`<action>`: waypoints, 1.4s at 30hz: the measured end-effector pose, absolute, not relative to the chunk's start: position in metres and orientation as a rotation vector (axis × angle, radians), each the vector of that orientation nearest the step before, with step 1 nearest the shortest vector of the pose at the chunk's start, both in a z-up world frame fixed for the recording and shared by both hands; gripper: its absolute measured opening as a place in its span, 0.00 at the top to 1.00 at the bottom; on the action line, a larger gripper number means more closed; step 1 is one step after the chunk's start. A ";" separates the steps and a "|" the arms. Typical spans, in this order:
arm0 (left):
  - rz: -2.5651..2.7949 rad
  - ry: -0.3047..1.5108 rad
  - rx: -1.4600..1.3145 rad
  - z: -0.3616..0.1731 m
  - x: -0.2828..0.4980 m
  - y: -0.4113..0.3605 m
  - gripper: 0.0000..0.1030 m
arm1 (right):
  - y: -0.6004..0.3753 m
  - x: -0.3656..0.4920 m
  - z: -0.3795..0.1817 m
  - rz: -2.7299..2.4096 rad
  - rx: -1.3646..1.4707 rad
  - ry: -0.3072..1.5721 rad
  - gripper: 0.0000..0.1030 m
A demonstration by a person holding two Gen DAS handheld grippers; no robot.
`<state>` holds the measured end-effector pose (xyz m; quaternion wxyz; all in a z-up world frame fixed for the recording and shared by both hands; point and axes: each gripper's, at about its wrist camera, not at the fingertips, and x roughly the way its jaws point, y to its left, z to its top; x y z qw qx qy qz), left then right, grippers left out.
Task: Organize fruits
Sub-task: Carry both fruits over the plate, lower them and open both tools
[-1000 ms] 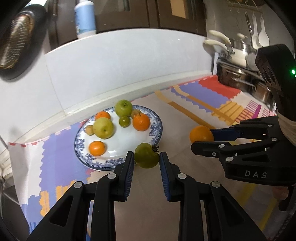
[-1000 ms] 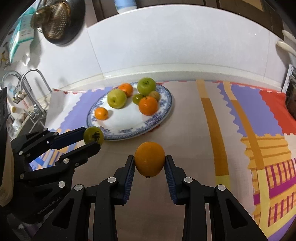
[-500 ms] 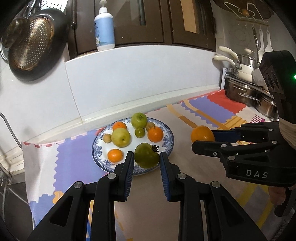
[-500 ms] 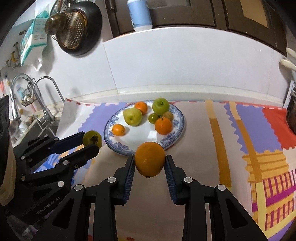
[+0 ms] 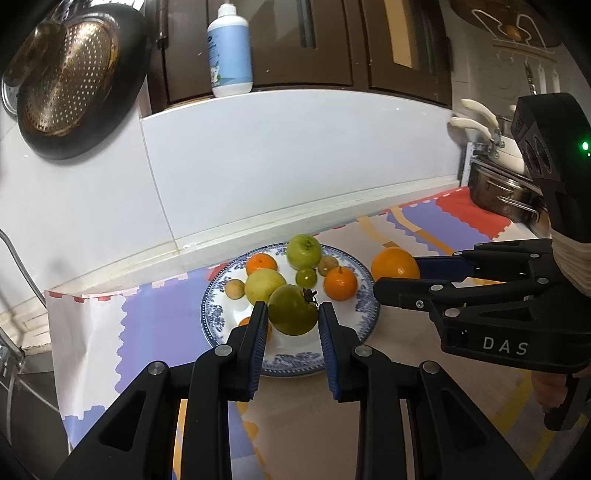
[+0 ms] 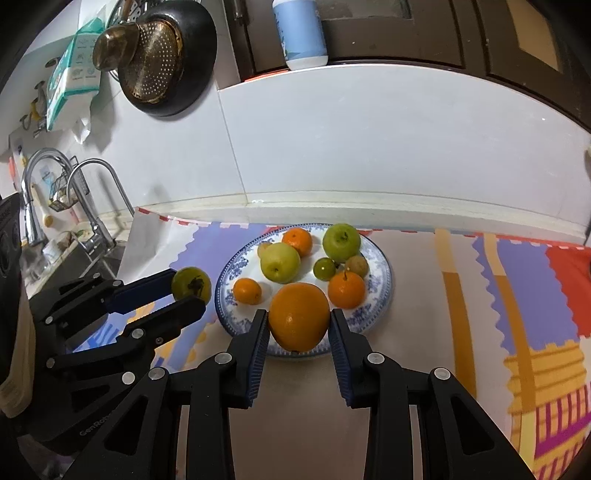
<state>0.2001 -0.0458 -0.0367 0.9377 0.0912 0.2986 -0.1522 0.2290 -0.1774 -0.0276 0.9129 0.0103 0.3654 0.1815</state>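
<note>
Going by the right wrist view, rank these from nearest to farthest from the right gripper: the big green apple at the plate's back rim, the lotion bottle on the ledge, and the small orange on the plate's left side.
From the right gripper, which holds the large orange:
1. Small orange, on the plate's left side, just ahead.
2. Big green apple, at the plate's back rim.
3. Lotion bottle, up on the ledge above the backsplash, by far the farthest.

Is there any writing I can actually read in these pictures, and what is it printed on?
"DAS": white letters on the side of the right gripper, seen from the left wrist view.
"GenRob...": on the body of the left gripper, seen from the right wrist view; its end is cut off.
Blue and white bottle: label print too blurred to read.
Teal and white package on the wall: print too small to read.
</note>
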 end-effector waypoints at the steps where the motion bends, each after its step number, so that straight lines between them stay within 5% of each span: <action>1: -0.308 0.613 0.181 -0.037 0.204 -0.044 0.73 | -0.177 0.232 -0.029 0.376 0.020 0.756 0.67; 27: -0.322 0.741 0.142 -0.082 0.272 -0.040 0.72 | -0.163 0.310 -0.080 0.383 0.000 0.872 0.67; 42: -0.249 0.696 0.121 -0.061 0.248 -0.029 0.67 | -0.171 0.285 -0.057 0.336 -0.011 0.817 0.67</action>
